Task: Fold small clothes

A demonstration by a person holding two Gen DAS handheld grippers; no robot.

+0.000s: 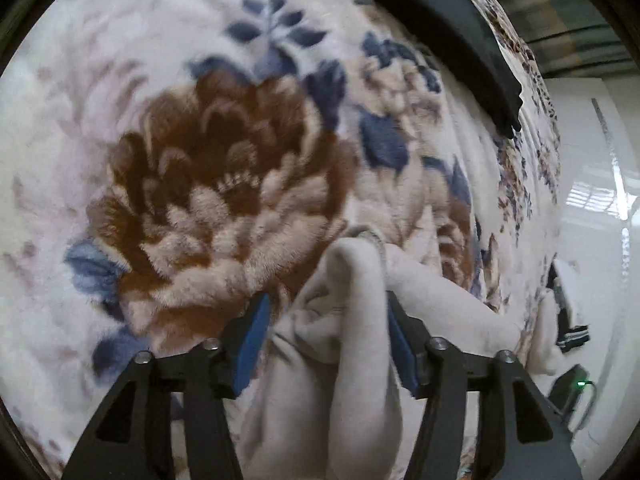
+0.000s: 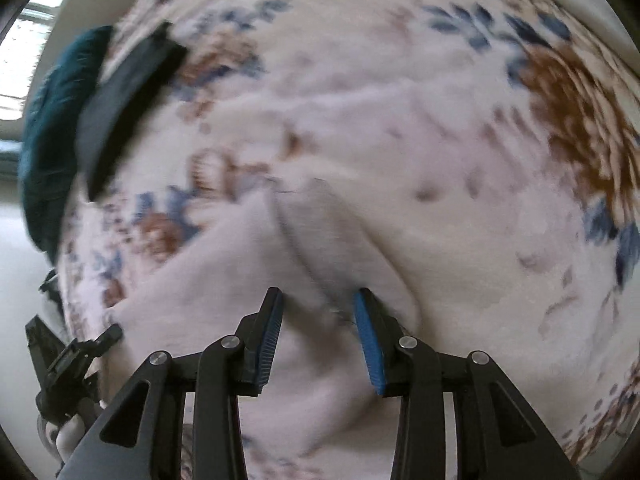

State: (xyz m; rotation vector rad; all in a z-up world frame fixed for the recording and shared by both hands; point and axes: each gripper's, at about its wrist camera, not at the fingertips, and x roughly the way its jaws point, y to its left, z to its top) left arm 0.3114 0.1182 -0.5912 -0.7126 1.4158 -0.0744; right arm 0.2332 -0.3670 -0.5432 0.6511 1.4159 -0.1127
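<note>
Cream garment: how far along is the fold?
Done: a dark folded piece already lies flat at the far side of the floral blanket. In hand: the cream garment is bunched between the left gripper and the right gripper, jaws apart on both. Left: flatten and fold it; no clean crease shows yet.
</note>
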